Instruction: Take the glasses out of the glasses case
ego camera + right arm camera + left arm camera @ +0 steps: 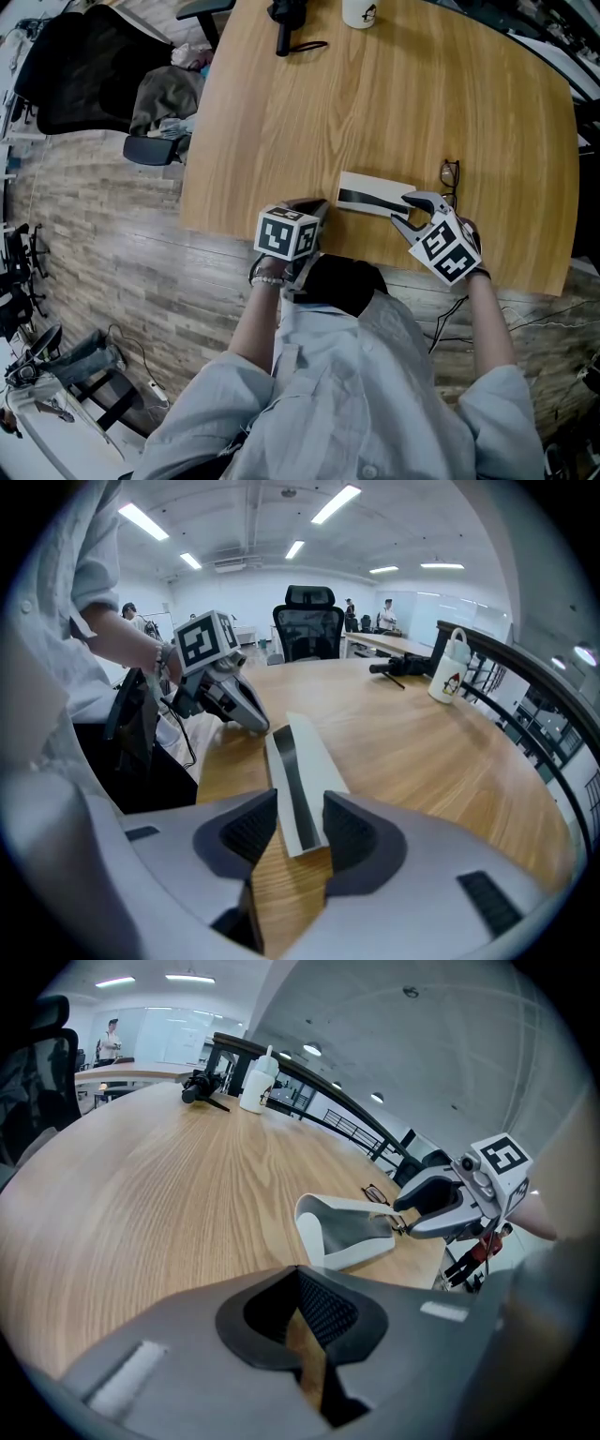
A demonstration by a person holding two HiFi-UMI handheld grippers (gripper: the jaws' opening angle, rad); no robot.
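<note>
Already out: glasses point(449, 177) lie on the wooden table point(356, 112), just beside the right end of the glasses case point(367, 194). The case lies open near the table's front edge, dark lining up. Right gripper point(410, 212): jaws parted, flanking the case's right end. The pads look loose rather than squeezing, though the angle is poor. Left gripper point(317, 208): near the case's left end, jaws only narrowly apart, nothing between them but bare wood.

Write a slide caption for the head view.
Glasses lie on the wooden table beside the open white case, with the right gripper straddling its end.
</note>
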